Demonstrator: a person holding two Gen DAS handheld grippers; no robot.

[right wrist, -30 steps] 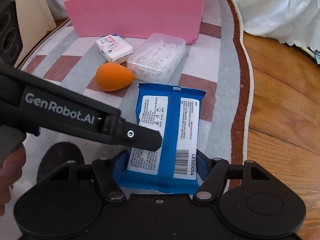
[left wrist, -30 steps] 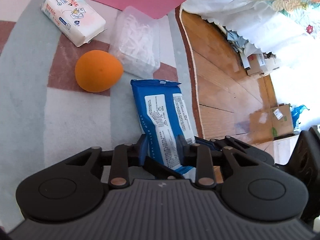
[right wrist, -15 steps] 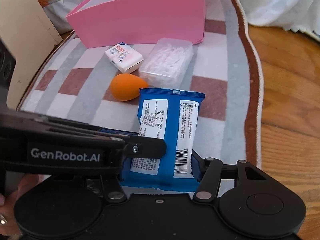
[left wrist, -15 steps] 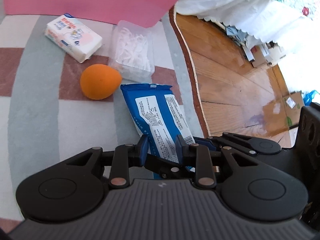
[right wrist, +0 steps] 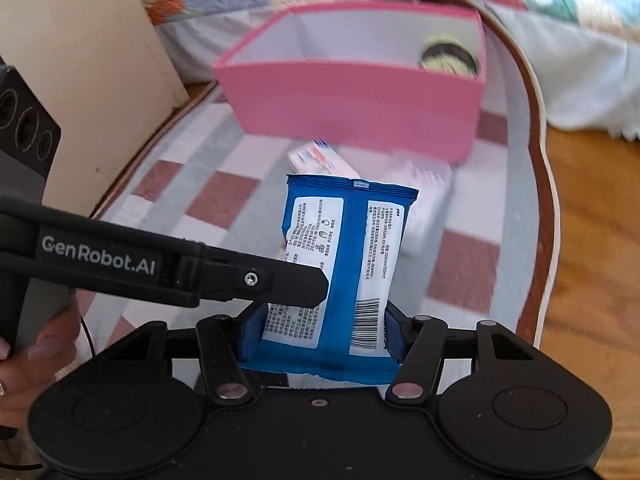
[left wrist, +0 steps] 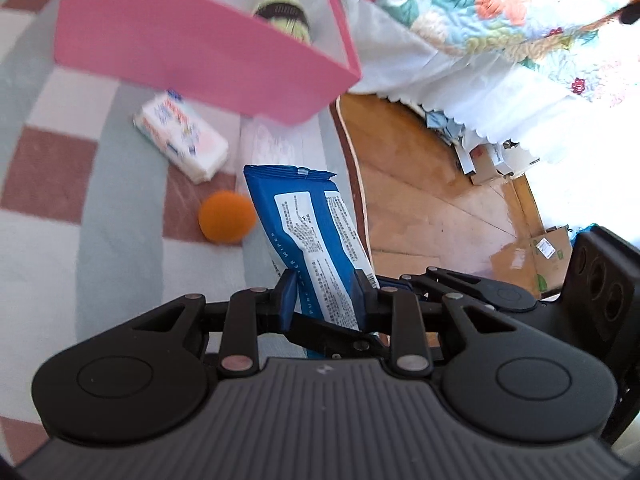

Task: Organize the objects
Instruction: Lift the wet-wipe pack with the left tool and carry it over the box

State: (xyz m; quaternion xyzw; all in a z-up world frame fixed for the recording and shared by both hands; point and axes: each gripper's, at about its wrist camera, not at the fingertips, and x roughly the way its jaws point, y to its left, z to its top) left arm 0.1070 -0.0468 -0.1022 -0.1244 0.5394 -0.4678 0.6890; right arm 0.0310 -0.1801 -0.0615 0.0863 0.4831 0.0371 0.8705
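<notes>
The checked rug [left wrist: 120, 240] carries everything, with wooden floor [left wrist: 420, 208] to its right; at the far end stands the pink box [right wrist: 360, 96], divided inside, a striped round thing [right wrist: 448, 58] in its right compartment; nearer lie a clear plastic case [right wrist: 424, 200], a small white tissue pack [left wrist: 180, 136] and an orange egg-shaped sponge [left wrist: 227, 217]. The blue wipes pack [right wrist: 344, 256] is lifted clear of the rug, near end held, far end tilted up towards the box. Both tools grip it: the right hand-held gripper [right wrist: 320, 336] is clamped across its width at the barcode end, having just been adjusting its bite; the left hand-held gripper [left wrist: 326, 300] pinches the same end through its thickness. The pack looks soft, moderately heavy and slick-skinned; it bows a little, so it would likely sag or slide from one narrow pinch; the crimped end seam and the full width near the end seem the surest holds.
</notes>
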